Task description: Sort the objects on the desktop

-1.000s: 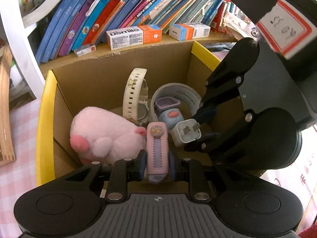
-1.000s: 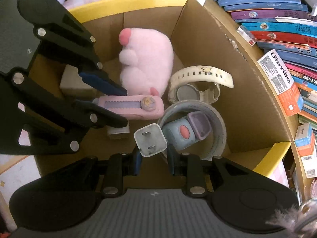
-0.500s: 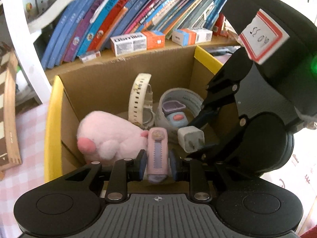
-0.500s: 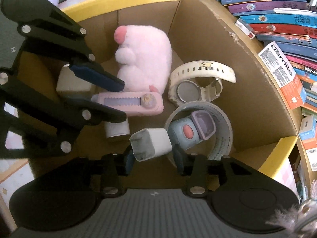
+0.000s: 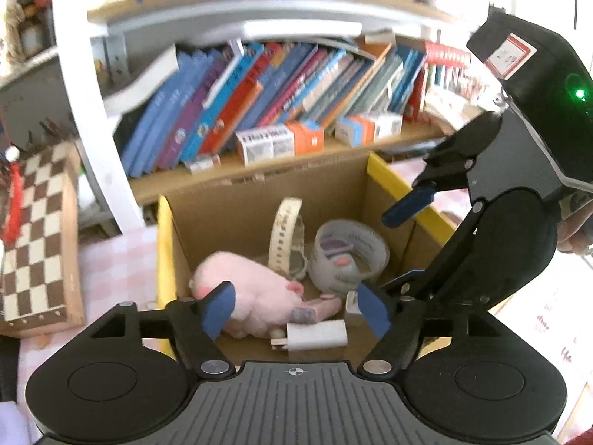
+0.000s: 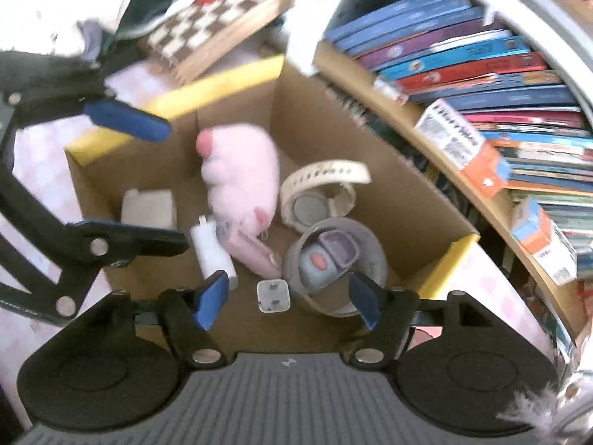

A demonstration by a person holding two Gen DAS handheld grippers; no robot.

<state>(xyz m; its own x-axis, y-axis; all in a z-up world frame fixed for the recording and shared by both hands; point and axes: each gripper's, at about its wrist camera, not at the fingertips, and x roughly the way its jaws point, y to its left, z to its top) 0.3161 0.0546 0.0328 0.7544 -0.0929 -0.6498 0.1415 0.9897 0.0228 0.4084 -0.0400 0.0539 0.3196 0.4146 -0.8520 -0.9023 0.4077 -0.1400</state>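
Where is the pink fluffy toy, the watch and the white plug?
pink fluffy toy (image 6: 241,170): right wrist view, middle of its furry body.
watch (image 6: 326,174): right wrist view, on the cream strap.
white plug (image 6: 273,295): right wrist view, on its pronged face.

A pink checked tablecloth (image 5: 111,259) carries the cardboard box (image 5: 259,200) and, beside it, a chessboard (image 5: 37,237).

Released from the left gripper (image 5: 298,307): long pink utility knife with lilac slider (image 6: 252,252), a second ago clamped between the blue pads, now lying on the floor of the yellow-rimmed cardboard box (image 6: 370,200) against the pink plush toy (image 6: 241,170). Likewise dropped from the right gripper (image 6: 285,302): small white plug adapter (image 6: 273,296), resting beside the grey tape roll (image 6: 374,256). Both sets of jaws opening, nothing between them; both lifted higher above the box.
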